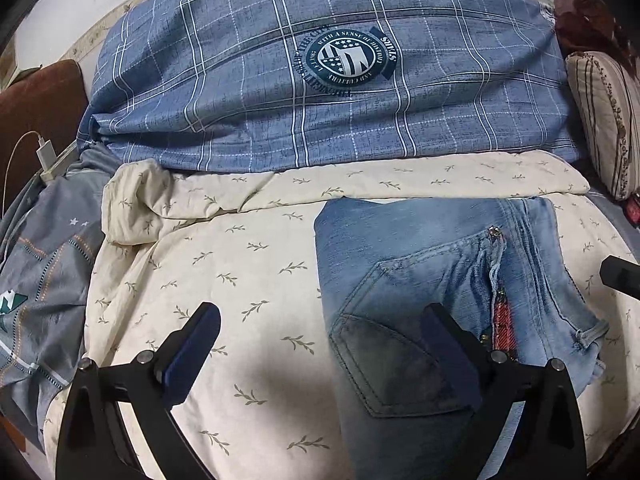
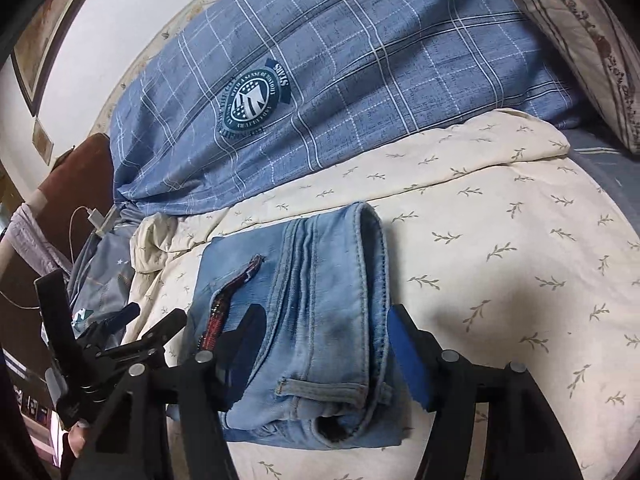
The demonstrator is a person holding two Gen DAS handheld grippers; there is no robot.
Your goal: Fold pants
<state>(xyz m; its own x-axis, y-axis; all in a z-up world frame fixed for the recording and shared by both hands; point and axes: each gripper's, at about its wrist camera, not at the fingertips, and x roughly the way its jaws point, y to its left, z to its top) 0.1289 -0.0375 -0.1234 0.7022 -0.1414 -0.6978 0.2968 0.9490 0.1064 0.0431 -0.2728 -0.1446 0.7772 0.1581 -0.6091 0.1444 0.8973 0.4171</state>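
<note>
Now folded jeans lie lengthwise toward plaid pillow; left hand-held gripper and right hand-held gripper released.

Two gripper cameras, both angled down over the bed

Left view sits close, left of the folded jeans; right view looks from their right end. Both share jeans, cream quilt and blue plaid duvet.

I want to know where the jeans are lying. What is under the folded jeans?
The folded jeans lie on a cream quilt with a leaf print, which shows on every side of them. The part of the quilt directly beneath is covered, so anything there cannot be seen.
</note>
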